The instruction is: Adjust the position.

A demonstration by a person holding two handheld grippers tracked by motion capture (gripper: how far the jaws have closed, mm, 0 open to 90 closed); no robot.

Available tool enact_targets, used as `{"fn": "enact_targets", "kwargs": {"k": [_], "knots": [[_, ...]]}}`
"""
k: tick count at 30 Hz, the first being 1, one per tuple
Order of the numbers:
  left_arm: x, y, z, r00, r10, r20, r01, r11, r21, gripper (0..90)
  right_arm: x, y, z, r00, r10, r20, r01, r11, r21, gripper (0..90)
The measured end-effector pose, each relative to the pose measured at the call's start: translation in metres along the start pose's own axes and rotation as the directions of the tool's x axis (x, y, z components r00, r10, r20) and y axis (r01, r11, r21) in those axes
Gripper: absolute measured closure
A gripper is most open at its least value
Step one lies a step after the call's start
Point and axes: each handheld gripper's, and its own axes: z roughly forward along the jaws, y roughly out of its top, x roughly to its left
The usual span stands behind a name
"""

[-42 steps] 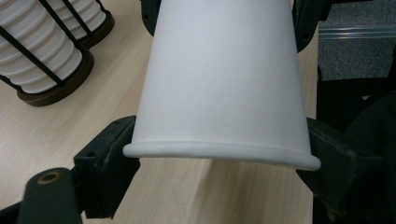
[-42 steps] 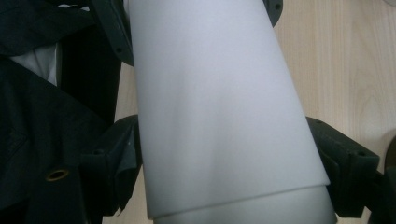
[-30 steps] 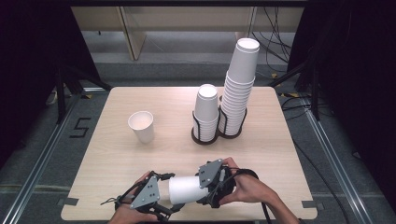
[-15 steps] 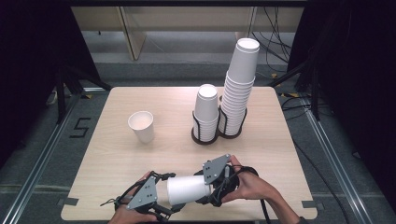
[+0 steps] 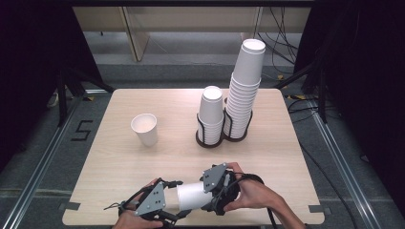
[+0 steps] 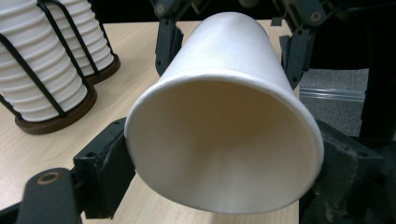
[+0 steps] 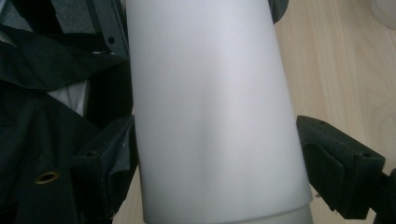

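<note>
Left gripper (image 5: 173,206) and right gripper (image 5: 216,194) are both clamping the white paper cup (image 5: 193,196), the left jaws having just closed; wire-racked cup stacks (image 5: 224,114) are standing well apart at twelve o'clock.

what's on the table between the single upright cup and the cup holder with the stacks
Nothing: in the high view, bare table lies between the lone upright cup and the cup holder.

Lower end of white paper cup (image 7: 215,112) cut off at bottom edge of right gripper view, upper end at top edge. Cup base out of sight in left gripper view, behind own wide mouth. Left hand (image 5: 131,220) cropped at bottom edge of high view. Black wire cup holder (image 6: 51,93) cut off at upper left of left gripper view. Right gripper's pad contact hidden behind cup wall.
</note>
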Motion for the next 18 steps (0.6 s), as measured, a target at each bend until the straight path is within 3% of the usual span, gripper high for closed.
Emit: {"fn": "enact_targets", "kwargs": {"k": [1,5,8,11,12,13,14,18], "knots": [[0.0,0.0,0.0,1.0,-0.004,-0.004,0.004,0.9999,0.013,16.5,0.004,0.001,-0.002,0.9995,0.026,0.015,-0.026,1.0,0.013,17.0],[-0.001,0.001,0.001,1.0,0.004,-0.002,-0.004,0.9993,0.038,16.5,0.008,0.009,0.0,0.9982,-0.034,0.049,0.032,0.998,0.052,16.9],[-0.002,0.002,0.002,0.9998,0.018,-0.001,-0.018,0.9971,0.074,16.5,0.012,0.014,0.003,0.9919,-0.091,0.089,0.079,0.988,0.13,17.0],[-0.004,0.002,0.003,0.9999,0.017,0.002,-0.017,0.9969,0.077,16.5,0.014,0.016,0.011,0.989,-0.12,0.087,0.104,0.98,0.172,18.5],[-0.004,0.002,0.003,0.9998,0.017,0.003,-0.018,0.9967,0.079,16.5,0.015,0.016,0.013,0.9881,-0.127,0.087,0.109,0.976,0.189,19.2],[-0.004,0.002,0.004,0.9999,0.014,0.006,-0.014,0.9966,0.081,16.4,0.018,0.015,0.015,0.9905,-0.101,0.093,0.08,0.974,0.21,21.9],[-0.005,0.002,0.003,0.9998,0.016,0.009,-0.017,0.9958,0.09,16.3,0.015,0.016,0.017,0.9866,-0.146,0.073,0.129,0.971,0.2,22.4],[-0.003,0.001,0.004,1.0,-0.004,0.007,0.003,0.9981,0.061,12.9,0.014,0.013,0.021,0.9854,-0.158,0.062,0.144,0.971,0.19,23.1]]}}
